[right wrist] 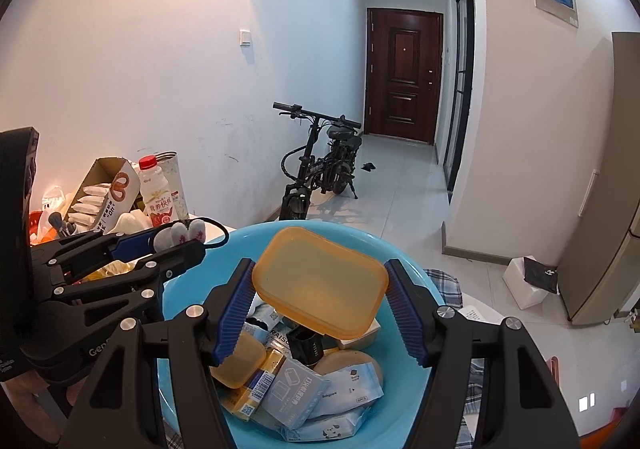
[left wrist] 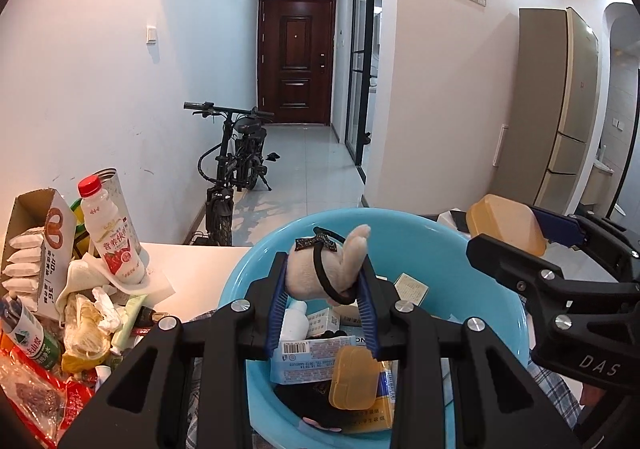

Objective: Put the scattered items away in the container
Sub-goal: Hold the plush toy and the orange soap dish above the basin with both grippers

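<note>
A blue basin (left wrist: 240, 281) holds several packets and a small orange box (left wrist: 354, 379). My left gripper (left wrist: 324, 289) is shut on a beige plush toy with a black hair band (left wrist: 336, 269), held above the basin. It also shows in the right wrist view (right wrist: 180, 239) at the basin's left rim (right wrist: 232, 245). My right gripper (right wrist: 320, 285) is shut on an orange plastic box (right wrist: 320, 281) above the basin. The box shows at the right in the left wrist view (left wrist: 506, 223).
A cluttered table corner at the left holds a milk drink bottle (left wrist: 112, 233), a cardboard box of sachets (left wrist: 36, 253), wrappers and a green bottle (left wrist: 28, 337). A bicycle (left wrist: 232, 169) stands in the hallway beyond. Checked cloth (left wrist: 556, 401) lies under the basin.
</note>
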